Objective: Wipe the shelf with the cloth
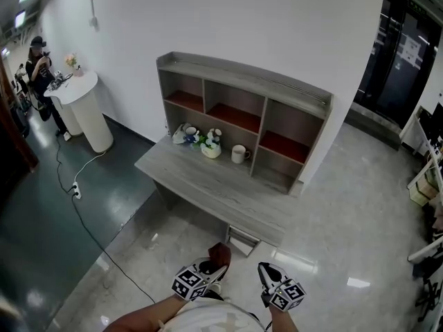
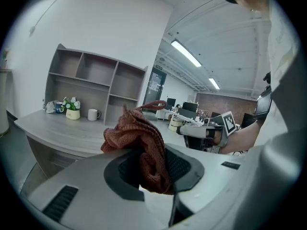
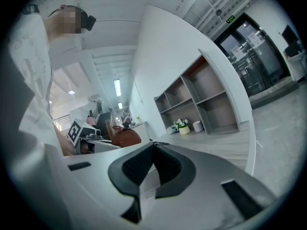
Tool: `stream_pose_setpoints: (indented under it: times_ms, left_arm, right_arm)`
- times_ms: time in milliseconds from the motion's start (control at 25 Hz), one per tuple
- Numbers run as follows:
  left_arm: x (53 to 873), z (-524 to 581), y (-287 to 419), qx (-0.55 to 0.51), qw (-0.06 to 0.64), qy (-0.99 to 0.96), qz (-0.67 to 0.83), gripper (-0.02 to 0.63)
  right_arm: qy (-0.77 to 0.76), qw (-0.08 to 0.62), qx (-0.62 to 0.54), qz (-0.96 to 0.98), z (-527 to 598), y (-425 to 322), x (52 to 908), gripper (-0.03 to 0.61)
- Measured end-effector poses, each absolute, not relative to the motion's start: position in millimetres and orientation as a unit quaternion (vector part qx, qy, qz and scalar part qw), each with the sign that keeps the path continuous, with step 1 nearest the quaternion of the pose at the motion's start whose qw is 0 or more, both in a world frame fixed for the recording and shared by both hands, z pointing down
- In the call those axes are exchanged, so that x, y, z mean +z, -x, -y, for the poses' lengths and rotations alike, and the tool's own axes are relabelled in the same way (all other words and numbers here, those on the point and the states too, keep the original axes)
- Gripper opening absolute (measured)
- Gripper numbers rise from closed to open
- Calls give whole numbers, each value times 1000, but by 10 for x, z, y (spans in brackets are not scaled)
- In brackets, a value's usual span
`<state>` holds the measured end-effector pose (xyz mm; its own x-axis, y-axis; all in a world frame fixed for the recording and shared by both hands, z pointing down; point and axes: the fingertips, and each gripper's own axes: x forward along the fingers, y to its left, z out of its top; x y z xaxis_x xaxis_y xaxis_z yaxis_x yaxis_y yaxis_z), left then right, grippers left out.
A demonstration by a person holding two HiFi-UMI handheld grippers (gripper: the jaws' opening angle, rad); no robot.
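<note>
- Your left gripper (image 2: 154, 169) swallows the lower folds of the cloth (image 2: 139, 138); you can't see how deep it sits between the jaws.
- In the head view the cloth is only a small dark-red lump (no weave shows), and your forearms (image 1: 138, 317) run off the bottom edge.
- On the shelf (image 1: 208, 178), the white-and-blue items (image 1: 185, 134) are too small to name.
- What the person (image 1: 39, 68) far left holds is too small to tell.
- The furniture (image 1: 429, 178) at the right edge is cut off.
</note>
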<state>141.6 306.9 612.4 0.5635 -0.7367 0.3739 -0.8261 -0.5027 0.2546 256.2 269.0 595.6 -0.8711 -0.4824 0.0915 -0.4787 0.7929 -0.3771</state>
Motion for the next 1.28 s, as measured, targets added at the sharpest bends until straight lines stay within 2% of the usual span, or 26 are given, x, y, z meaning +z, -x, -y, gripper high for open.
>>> stream_pose_setpoints:
  times_ms: [400, 1280]
  left_arm:
    - [6249, -2635, -1383, 108, 221, -855, 457, 104]
    - [6160, -707, -1403, 84, 250, -873, 411, 104]
  right_arm:
    - [267, 1, -204, -942, -2281, -2606, 6019, 5]
    - [321, -2, -196, -927, -559, -2715, 5911, 5]
